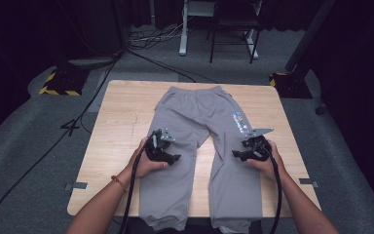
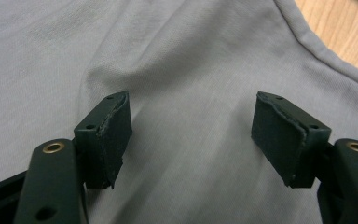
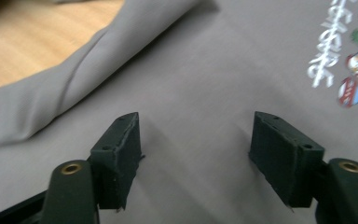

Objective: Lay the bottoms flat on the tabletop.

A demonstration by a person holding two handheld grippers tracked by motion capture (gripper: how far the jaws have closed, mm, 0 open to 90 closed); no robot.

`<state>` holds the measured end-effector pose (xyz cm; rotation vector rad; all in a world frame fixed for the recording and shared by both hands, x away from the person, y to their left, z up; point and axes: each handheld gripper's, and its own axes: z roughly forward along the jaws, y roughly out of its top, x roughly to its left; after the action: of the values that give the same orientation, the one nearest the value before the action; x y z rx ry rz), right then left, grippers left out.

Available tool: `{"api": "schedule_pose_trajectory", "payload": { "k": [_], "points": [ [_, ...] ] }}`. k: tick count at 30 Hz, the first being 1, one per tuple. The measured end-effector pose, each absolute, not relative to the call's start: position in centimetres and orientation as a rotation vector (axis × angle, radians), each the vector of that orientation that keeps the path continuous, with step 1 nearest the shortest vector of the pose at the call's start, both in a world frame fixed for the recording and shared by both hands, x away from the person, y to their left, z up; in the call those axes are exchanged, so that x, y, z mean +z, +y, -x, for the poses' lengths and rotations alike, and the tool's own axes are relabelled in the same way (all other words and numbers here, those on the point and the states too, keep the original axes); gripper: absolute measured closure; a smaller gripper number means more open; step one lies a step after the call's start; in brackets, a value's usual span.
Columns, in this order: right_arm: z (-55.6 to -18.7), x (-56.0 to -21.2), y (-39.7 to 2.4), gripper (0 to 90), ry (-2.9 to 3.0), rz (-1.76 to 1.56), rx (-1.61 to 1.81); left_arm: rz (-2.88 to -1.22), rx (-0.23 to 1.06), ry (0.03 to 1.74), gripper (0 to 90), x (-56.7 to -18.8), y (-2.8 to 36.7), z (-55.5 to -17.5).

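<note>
Grey sweatpants (image 1: 199,146) lie flat on the wooden table (image 1: 121,117), waistband at the far side, both legs running toward the near edge and hanging over it. A small printed logo (image 1: 240,123) marks the right leg. My left gripper (image 1: 168,153) hovers over the left leg, jaws open, only grey cloth (image 2: 191,154) seen between them. My right gripper (image 1: 241,150) hovers over the right leg, jaws open above the cloth (image 3: 196,154), with the logo (image 3: 349,51) off to its upper right. Neither holds anything.
Bare wood shows on both sides of the pants and between the legs (image 1: 204,146). The table stands on grey carpet with cables (image 1: 78,122) trailing at the left. A desk frame and chair (image 1: 224,29) stand behind, and weighted stand bases (image 1: 61,80) sit at the far corners.
</note>
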<state>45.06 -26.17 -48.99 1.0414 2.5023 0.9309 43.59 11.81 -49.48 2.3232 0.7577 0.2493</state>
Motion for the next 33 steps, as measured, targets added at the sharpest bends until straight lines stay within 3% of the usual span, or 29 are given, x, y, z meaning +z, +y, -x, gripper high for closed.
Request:
{"api": "schedule_pose_trajectory", "payload": {
  "k": [7, 18, 25, 29, 33],
  "points": [
    [-42.1, -49.0, -28.2, 33.3, 2.516, -1.019, 0.931, -2.306, 0.239, 0.688, 29.1, -49.8, 14.2, -41.0],
    [-39.2, -48.4, -32.6, 31.3, 2.467, -1.077, 0.812, -2.32, 0.198, 0.72, 28.6, -49.2, 16.9, -37.7],
    [-41.3, -46.7, -27.6, 34.5, 2.433, -0.9, 0.797, -2.268, 0.218, 0.713, 26.0, -47.7, 15.7, -41.0],
    [-44.0, -47.6, -24.0, 34.2, 2.466, -0.836, 0.727, -2.339, 0.265, 0.76, 25.7, -48.8, 14.1, -44.3],
    [-44.5, -48.2, -22.2, 34.3, 2.51, -0.825, 0.771, -2.345, 0.247, 0.74, 25.0, -49.4, 13.0, -44.3]
  ]
}}
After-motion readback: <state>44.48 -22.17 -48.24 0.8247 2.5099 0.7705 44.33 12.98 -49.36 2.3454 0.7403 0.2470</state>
